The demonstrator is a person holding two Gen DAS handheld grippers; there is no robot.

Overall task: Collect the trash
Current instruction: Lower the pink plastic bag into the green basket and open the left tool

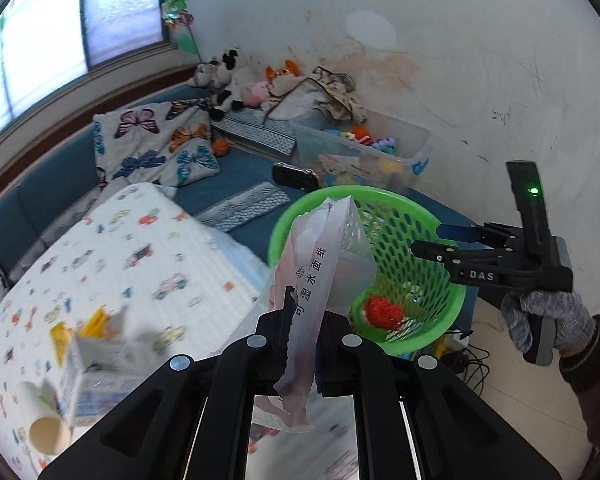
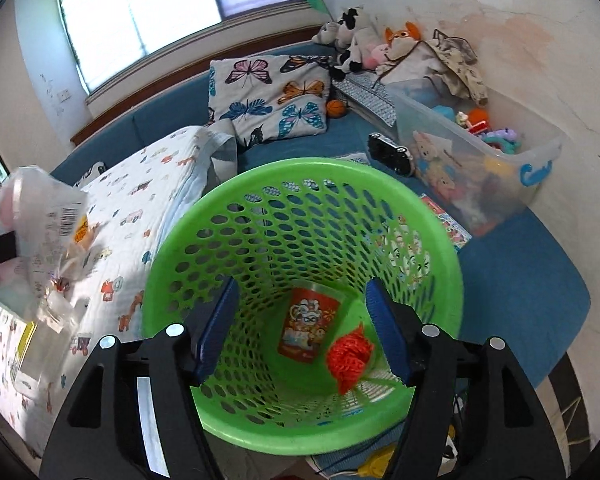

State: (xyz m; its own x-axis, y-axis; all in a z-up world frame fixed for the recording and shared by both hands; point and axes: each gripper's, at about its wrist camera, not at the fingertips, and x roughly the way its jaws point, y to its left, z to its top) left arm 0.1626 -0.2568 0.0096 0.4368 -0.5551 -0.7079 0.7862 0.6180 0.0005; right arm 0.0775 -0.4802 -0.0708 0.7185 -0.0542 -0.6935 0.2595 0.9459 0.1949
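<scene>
The left gripper [image 1: 300, 312] is angled downward and clamped on a plastic wrapper [image 1: 320, 264] beside the green basket [image 2: 456, 256]. The right gripper [image 2: 300, 328], held in a gloved hand [image 1: 548, 320], is parted and empty above the basket.
</scene>
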